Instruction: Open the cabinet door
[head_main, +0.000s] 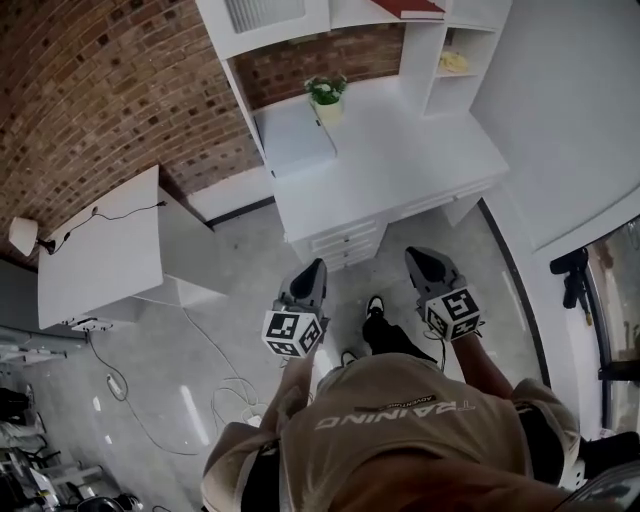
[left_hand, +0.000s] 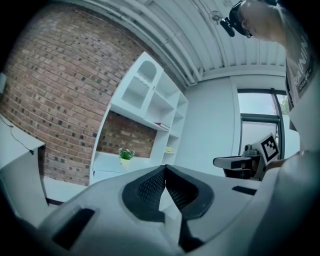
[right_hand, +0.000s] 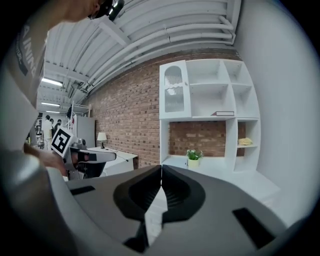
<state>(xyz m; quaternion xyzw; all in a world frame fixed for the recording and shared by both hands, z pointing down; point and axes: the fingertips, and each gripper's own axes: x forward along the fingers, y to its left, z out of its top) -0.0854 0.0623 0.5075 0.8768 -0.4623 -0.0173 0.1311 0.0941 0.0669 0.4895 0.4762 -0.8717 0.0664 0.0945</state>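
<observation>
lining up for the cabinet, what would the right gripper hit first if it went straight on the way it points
Probably the front edge of the white desk, left of the small potted plant; the way there looks free, depth unclear.

This is a furnished study corner set up inside a bigger, industrial-looking hall. A white desk (head_main: 400, 170) with a shelf unit (right_hand: 212, 85), 1 glazed cabinet door (right_hand: 173, 90), a plant (right_hand: 193, 156) and a book (right_hand: 224, 113) stands against a brick wall (head_main: 90, 90). A lamp (head_main: 22, 235) sits on a side table (head_main: 100, 250). Loose cables (head_main: 140, 420) trail over the bare grey floor (head_main: 240, 300). The ceiling (right_hand: 150, 40) is ribbed metal with pipes (right_hand: 200, 31) and strip lights (right_hand: 52, 81).
</observation>
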